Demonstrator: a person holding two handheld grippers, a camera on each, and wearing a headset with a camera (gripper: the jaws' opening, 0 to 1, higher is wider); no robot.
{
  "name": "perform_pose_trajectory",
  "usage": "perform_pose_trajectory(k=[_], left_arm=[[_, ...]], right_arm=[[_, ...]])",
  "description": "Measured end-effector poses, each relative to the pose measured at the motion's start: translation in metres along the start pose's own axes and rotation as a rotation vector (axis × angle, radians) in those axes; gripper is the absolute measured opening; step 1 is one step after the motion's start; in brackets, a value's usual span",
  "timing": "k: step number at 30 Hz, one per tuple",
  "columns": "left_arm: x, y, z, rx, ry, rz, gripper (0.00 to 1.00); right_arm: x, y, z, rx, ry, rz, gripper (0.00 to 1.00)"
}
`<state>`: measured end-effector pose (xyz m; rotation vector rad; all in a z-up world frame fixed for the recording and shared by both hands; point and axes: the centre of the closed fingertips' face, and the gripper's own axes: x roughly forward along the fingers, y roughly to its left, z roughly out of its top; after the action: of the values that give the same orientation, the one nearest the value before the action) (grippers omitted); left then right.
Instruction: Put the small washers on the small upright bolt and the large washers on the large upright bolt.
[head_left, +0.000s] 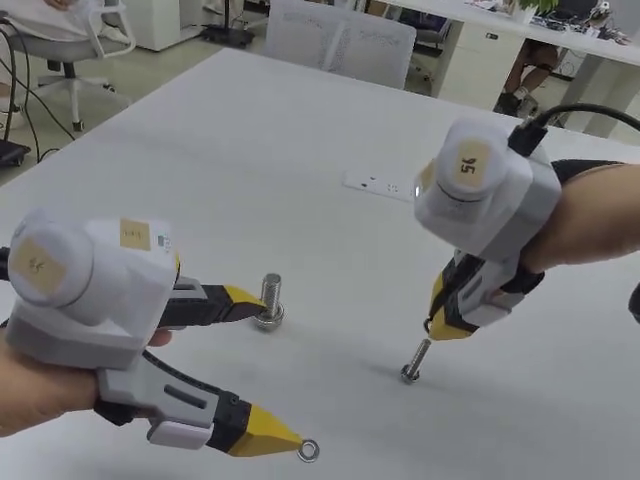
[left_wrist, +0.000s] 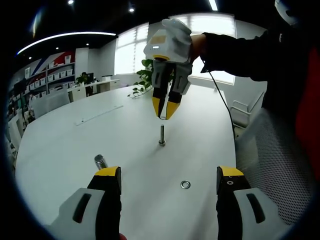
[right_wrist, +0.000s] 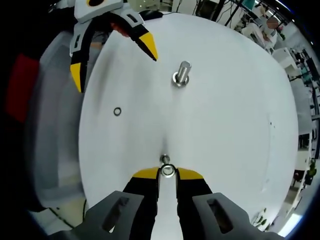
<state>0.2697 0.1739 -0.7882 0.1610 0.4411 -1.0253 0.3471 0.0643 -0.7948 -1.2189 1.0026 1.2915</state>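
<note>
The small upright bolt (head_left: 413, 360) stands on the white table (head_left: 250, 160), right of centre. My right gripper (head_left: 436, 328) hangs just above its top, shut on a small washer (right_wrist: 168, 171) pinched between the yellow tips, almost over the small bolt's head (right_wrist: 164, 159). The large upright bolt (head_left: 270, 298) stands to the left with a washer around its base. My left gripper (head_left: 265, 370) is open, one jaw beside the large bolt. A loose small washer (head_left: 308, 450) lies flat by the other jaw tip. From the left gripper view, the right gripper (left_wrist: 166, 107) hovers over the small bolt (left_wrist: 162, 135).
A white power strip (head_left: 380, 185) lies on the table beyond the bolts. Office chairs (head_left: 75, 40) and desks stand past the table's far edge. A person's sleeve (left_wrist: 280, 60) is at the right in the left gripper view.
</note>
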Motion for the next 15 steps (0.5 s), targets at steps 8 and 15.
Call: perform_pose_trajectory(k=[8,15], left_arm=[[0.000,-0.001,-0.001,-0.003,0.003,-0.002,0.77],[0.000,0.000,-0.002,-0.005,0.004,-0.002,0.77]], right_arm=[[0.010,0.000,-0.004,0.005,0.011,0.013,0.13],[0.015,0.001,-0.005,0.011,0.012,0.022,0.13]])
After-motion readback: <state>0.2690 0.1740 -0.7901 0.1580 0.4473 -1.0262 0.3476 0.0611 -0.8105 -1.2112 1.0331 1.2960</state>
